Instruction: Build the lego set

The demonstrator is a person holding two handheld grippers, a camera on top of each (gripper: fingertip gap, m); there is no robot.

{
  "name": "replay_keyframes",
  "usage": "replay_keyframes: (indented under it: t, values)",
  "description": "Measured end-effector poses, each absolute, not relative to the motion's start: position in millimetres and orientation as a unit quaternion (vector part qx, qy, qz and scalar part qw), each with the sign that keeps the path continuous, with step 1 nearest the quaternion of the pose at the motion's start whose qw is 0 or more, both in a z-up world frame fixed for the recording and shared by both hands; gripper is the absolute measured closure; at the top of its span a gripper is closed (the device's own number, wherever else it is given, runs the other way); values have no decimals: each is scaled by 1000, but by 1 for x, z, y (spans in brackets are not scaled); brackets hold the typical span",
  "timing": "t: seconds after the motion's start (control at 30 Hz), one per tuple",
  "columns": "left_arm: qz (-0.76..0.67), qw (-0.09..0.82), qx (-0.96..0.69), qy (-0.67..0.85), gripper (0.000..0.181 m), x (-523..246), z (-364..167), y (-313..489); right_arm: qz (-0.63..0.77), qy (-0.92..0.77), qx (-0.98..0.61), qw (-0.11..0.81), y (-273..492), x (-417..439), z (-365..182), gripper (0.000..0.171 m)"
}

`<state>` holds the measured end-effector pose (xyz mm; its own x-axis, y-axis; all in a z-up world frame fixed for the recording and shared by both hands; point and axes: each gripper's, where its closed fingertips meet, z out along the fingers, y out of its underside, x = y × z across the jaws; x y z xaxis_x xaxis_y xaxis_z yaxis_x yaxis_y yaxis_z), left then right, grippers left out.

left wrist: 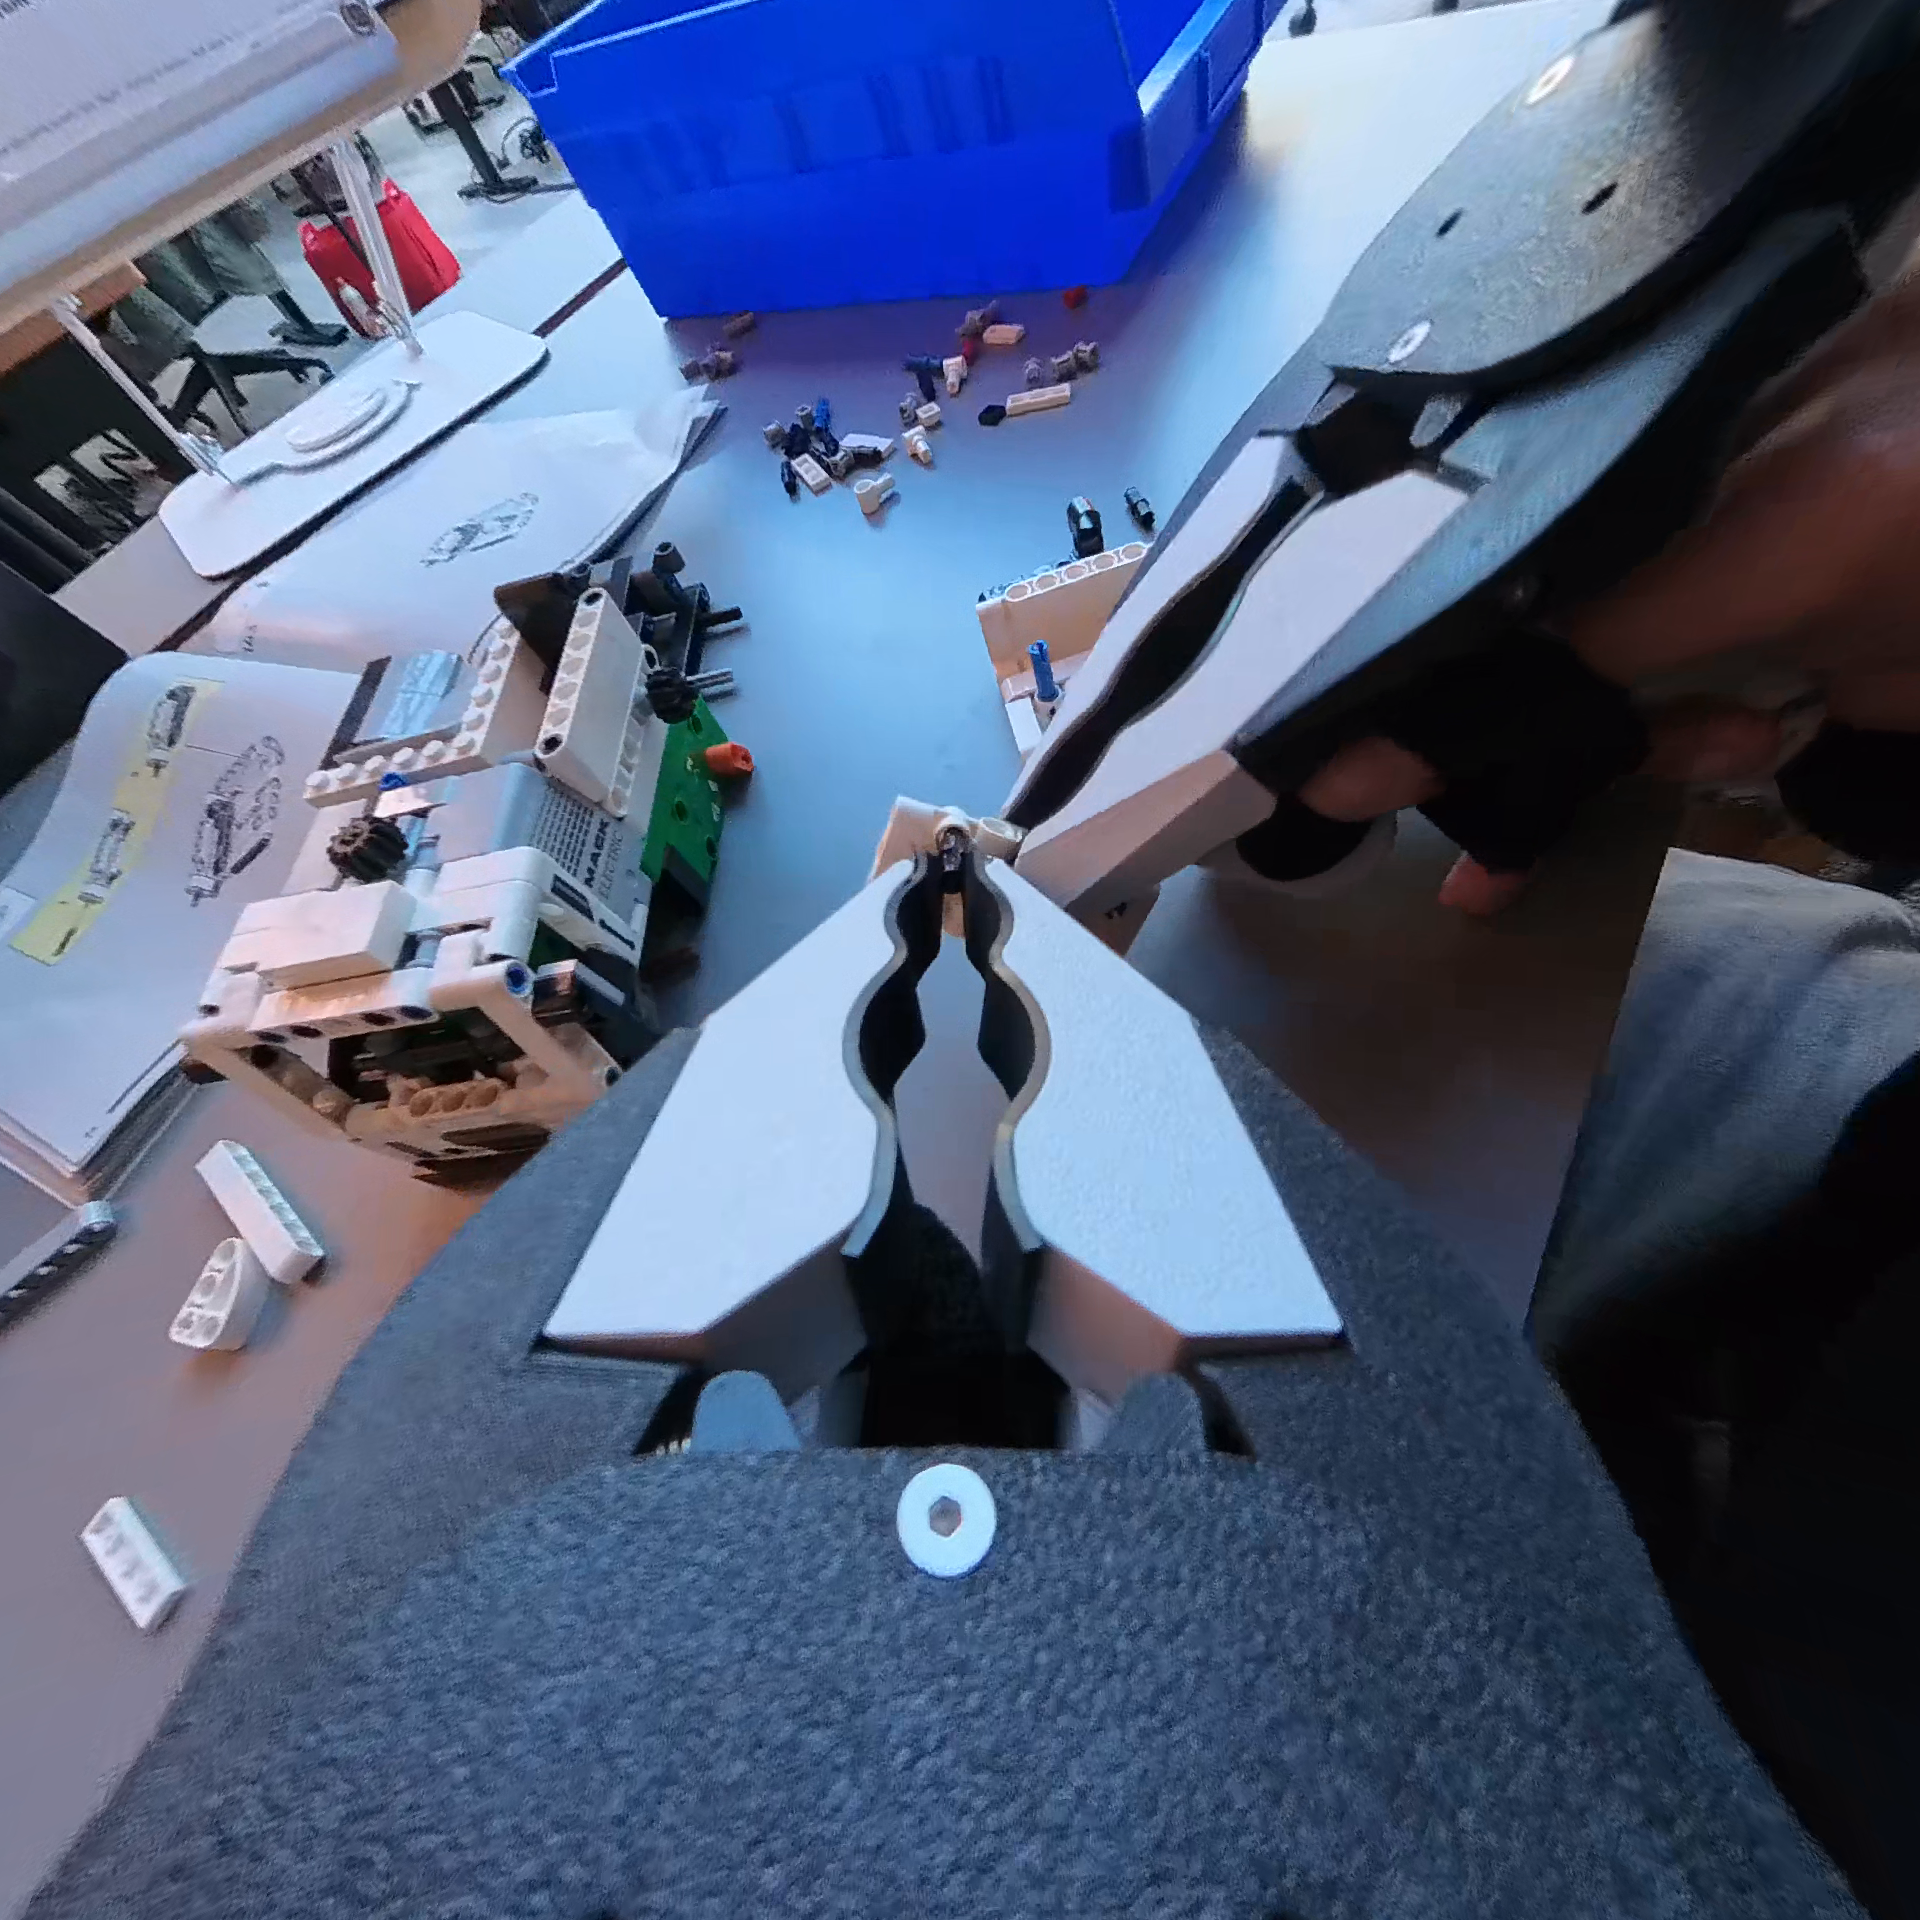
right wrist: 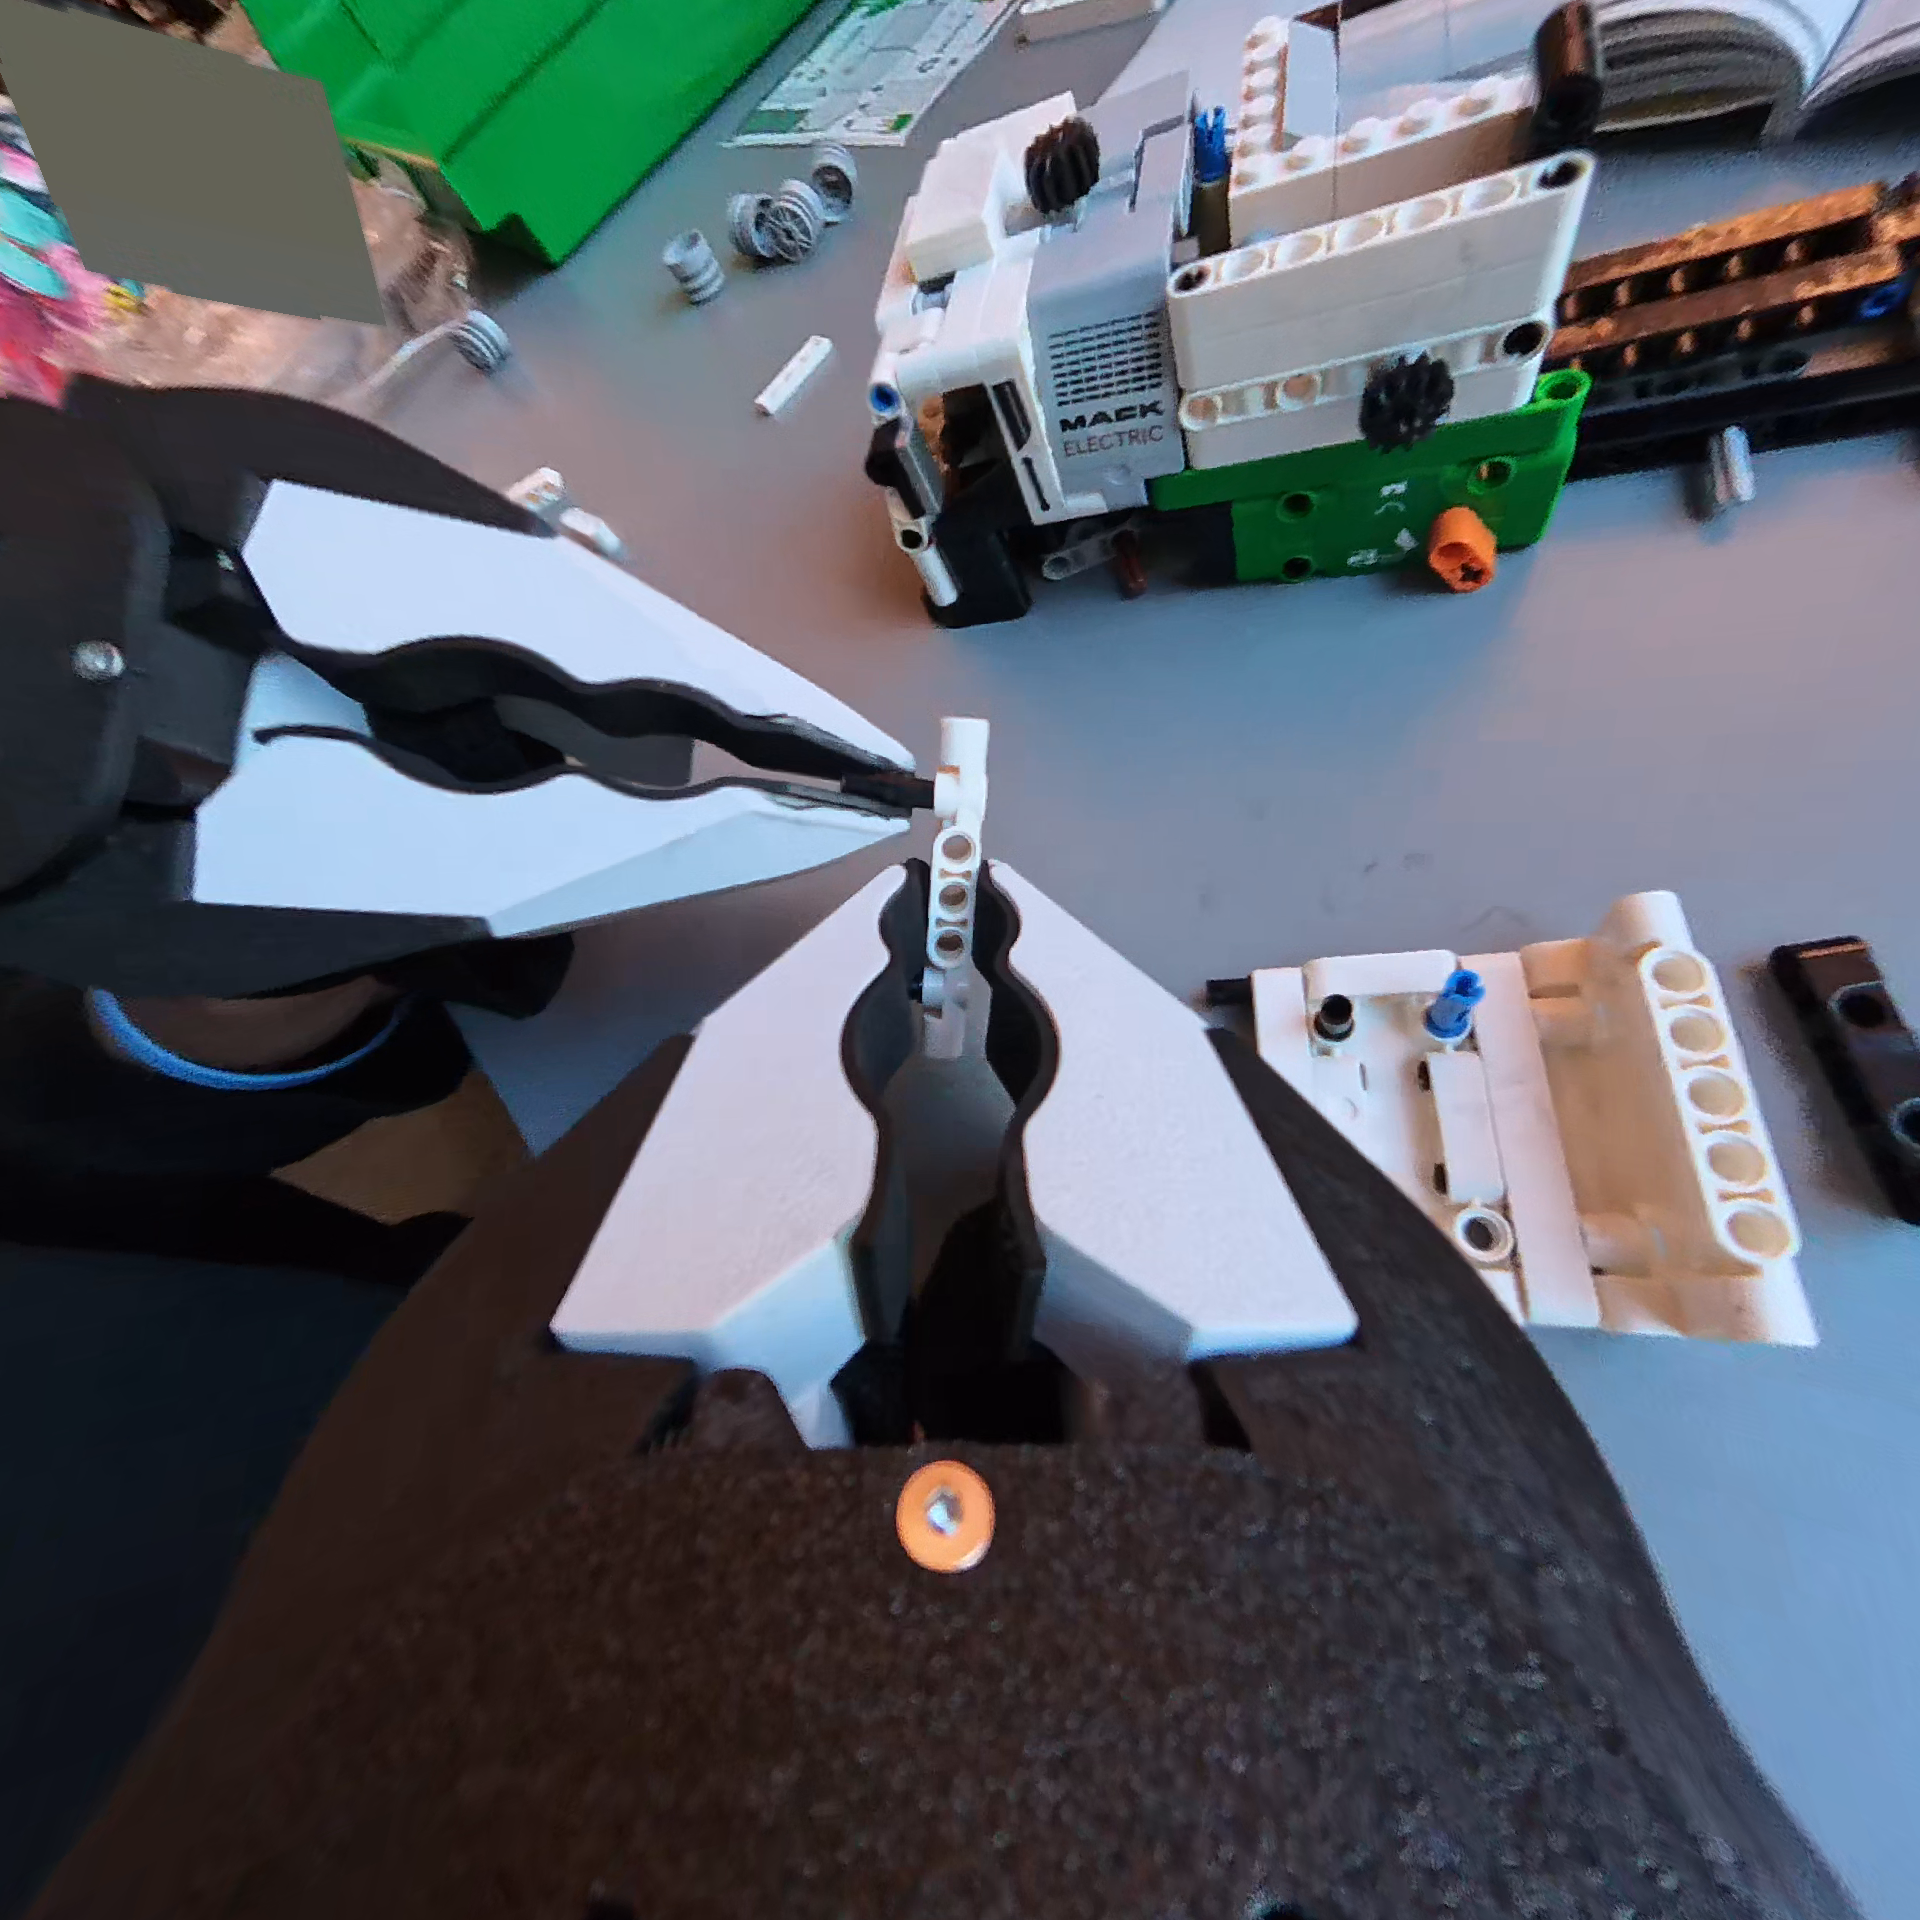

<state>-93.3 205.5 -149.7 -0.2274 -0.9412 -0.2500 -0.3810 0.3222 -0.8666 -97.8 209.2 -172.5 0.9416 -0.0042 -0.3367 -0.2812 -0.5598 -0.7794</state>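
My right gripper (right wrist: 951, 871) is shut on a thin white beam (right wrist: 954, 902) with several holes and holds it upright above the table. My left gripper (right wrist: 906, 795) comes in from the left, shut on a small black pin (right wrist: 883, 790). The pin's tip meets the white connector (right wrist: 958, 774) at the beam's top end. In the left wrist view, my left gripper (left wrist: 951, 868) holds the pin (left wrist: 948, 847) against the white piece (left wrist: 930, 821), and the right gripper (left wrist: 1023, 831) meets it from the right. The part-built white and green truck (right wrist: 1195, 343) stands behind.
A white panel sub-assembly with a blue pin (right wrist: 1527, 1132) lies to the right, with a black beam (right wrist: 1860, 1049) beyond it. A blue bin (left wrist: 883, 156), scattered small parts (left wrist: 914, 416), an open instruction booklet (left wrist: 104, 852), loose white beams (left wrist: 260, 1210), a green box (right wrist: 499, 104) and grey wheels (right wrist: 779, 213) surround the work area.
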Motion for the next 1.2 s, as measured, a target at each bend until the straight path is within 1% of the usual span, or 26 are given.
replay_keyframes:
  t: [0.2,0.5,0.67,0.77,1.2]
  values:
    - [-344,406,-473,702,178,-93,-151,206,83,62,-883,457,210,-95,-175,164]
    - [-321,444,-453,703,178,-93,-147,205,205,89,-857,464,209,-101,-169,164]
    - [-307,444,-453,709,178,-92,-151,205,176,84,-867,458,207,-99,-172,163]
    - [-301,442,-454,713,178,-91,-153,205,191,88,-863,460,207,-99,-171,163]
    - [-307,418,-463,719,178,-91,-158,204,59,61,-888,452,206,-91,-178,163]
